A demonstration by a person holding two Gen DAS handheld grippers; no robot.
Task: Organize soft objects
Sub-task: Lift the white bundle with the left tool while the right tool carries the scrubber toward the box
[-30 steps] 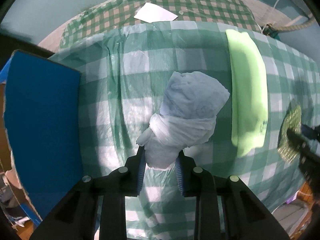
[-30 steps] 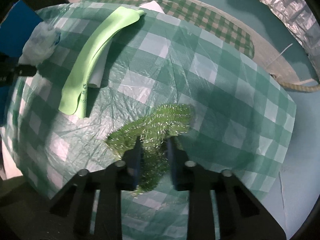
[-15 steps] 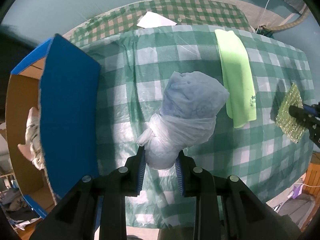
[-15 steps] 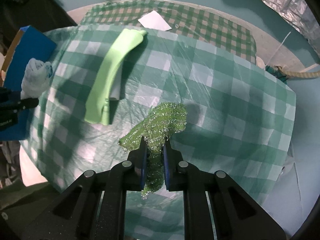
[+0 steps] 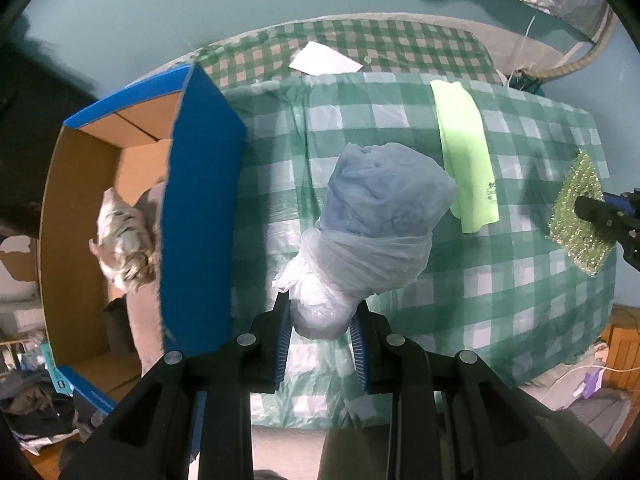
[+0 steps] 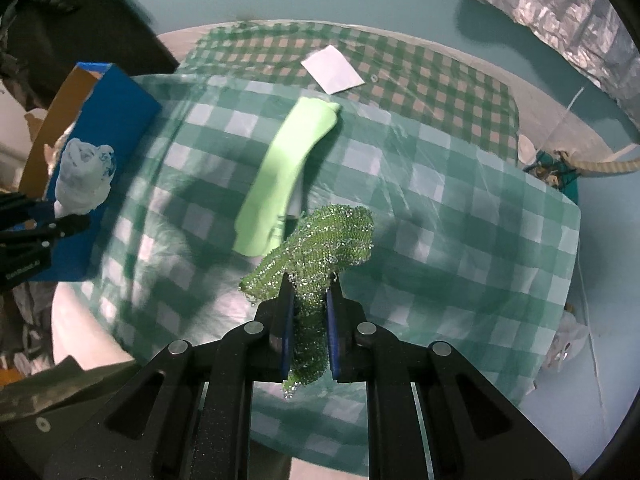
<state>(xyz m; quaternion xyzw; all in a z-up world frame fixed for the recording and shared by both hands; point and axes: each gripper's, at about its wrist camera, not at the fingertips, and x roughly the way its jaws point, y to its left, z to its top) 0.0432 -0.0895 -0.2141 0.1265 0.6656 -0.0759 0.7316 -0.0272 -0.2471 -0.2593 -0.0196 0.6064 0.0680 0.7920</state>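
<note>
While rising clear of the checked tablecloth, left gripper clenching bagged bundle, right gripper gripping sparkly scourer; now nearing the open box.

- The left gripper clamps a pale blue plastic-wrapped bundle between its jaws, above the green checked tablecloth.
- Left of the jaws stands an open blue cardboard box with a crumpled cloth inside.
- Right of them: a lime-green cloth, then a glittery green scrubber in the right gripper.
</note>
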